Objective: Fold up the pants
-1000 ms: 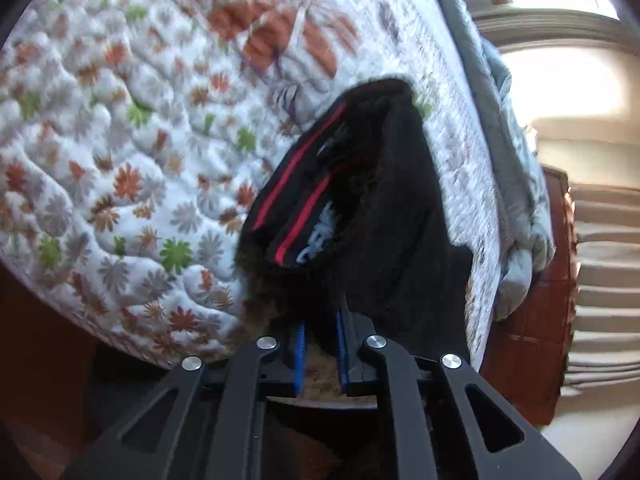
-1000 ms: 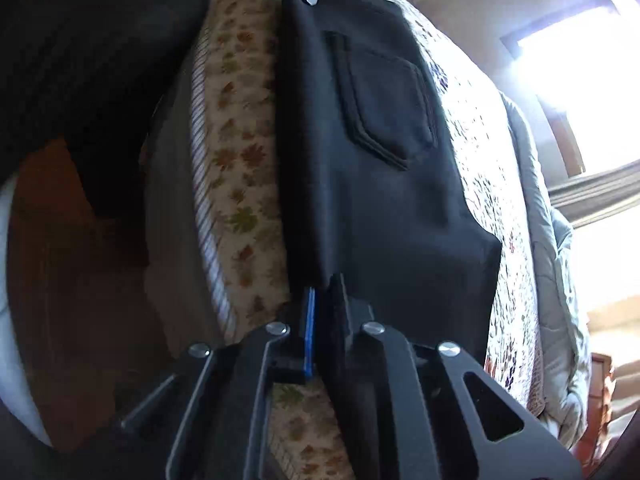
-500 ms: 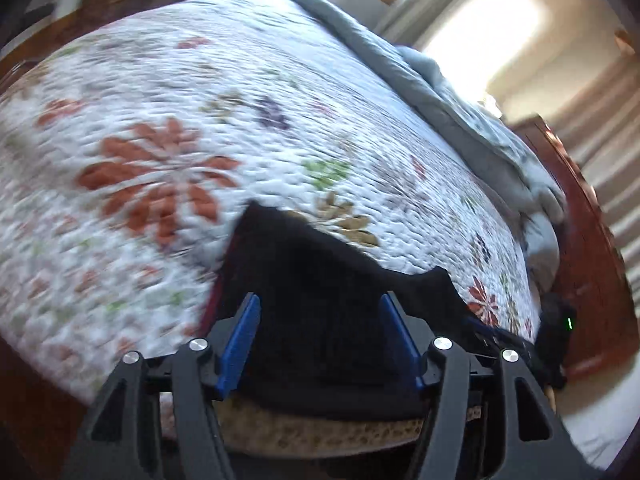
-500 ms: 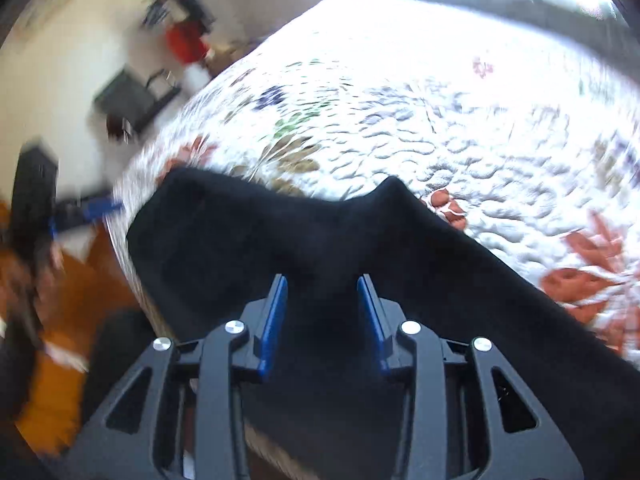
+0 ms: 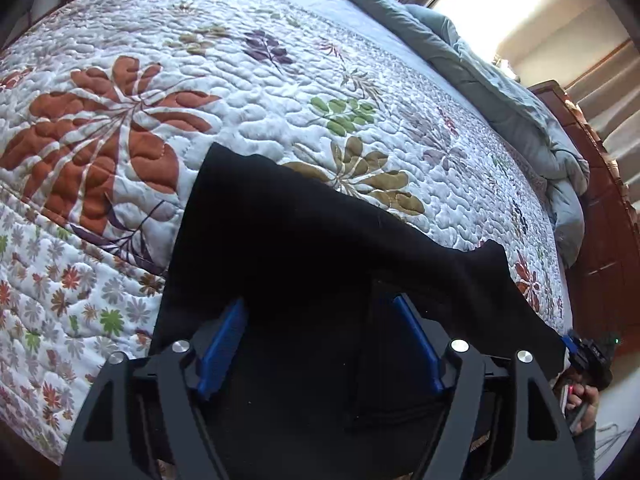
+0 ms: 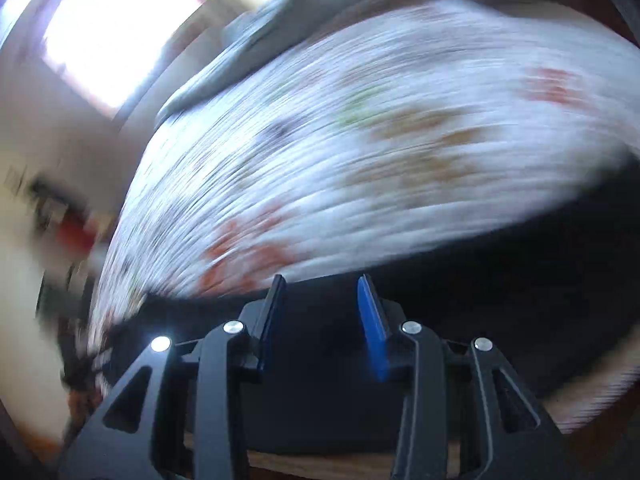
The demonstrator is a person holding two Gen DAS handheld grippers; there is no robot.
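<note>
Black pants (image 5: 304, 248) spread flat on the flowered quilt (image 5: 248, 80) of the bed, filling the lower middle of the left wrist frame, one corner reaching toward lower right. Left claw (image 5: 320, 344) over the cloth at bottom centre, jaws opening, blue pads (image 5: 224, 340) apart and pressing nothing. Right claw (image 6: 320, 320) at bottom centre of its own blurred frame, jaws parted above dark pants (image 6: 480, 280), gripping nothing. Grey blanket (image 5: 500, 80) bunched along the quilt's upper right edge.

left hand-held gripper (image 5: 320, 344): black frame | blue pads | silver screws || right hand-held gripper (image 6: 320, 322): same
</note>
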